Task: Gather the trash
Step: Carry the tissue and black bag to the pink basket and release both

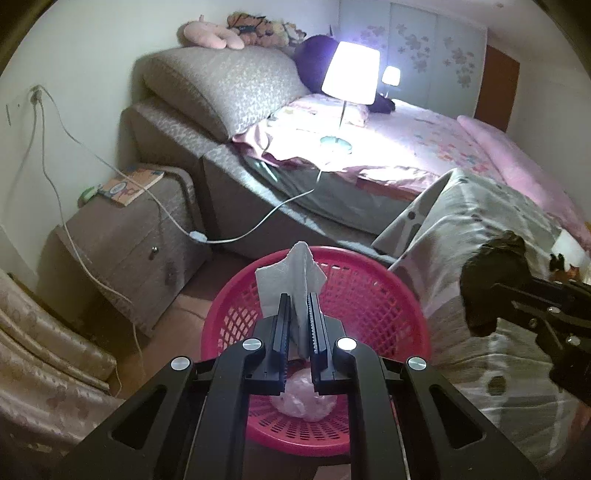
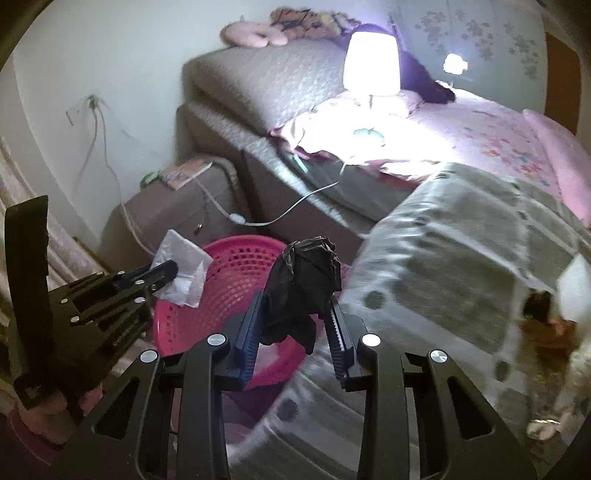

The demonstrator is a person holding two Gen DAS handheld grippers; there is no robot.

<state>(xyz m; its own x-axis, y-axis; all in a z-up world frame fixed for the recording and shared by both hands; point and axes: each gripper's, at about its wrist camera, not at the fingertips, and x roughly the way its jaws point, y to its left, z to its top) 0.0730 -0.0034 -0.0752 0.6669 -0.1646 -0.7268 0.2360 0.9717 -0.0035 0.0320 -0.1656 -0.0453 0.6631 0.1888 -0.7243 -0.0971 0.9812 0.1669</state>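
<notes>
Over by the wall on the left a cord hangs from a socket and trails across the nightstand, where a book lies flat on top with a small green thing beside it (too small to make out). Just in front of the nightstand, on the floor, stands the pink basket, a round one with slotted walls, and down on its bottom sits a pale pink crumpled bag, the only thing I can see inside it. The left gripper hangs right over the basket's opening, its jaws clenched on a white tissue that sticks up past the fingertips, with a tail of it drooping between the pads toward the basket. To the right of that, the right gripper is squeezed on a black wad (crinkled film or a bag, hard to say which), holding it in the air by the basket's right rim, near the edge of a grey patterned quilt that hangs off the bed. Behind all this, the lamp stands lit on the pink sheet, its cord running off the mattress edge, and plush toys sit on the padded headboard. At the far right, on the quilt, lies something brown and white, blurred.
</notes>
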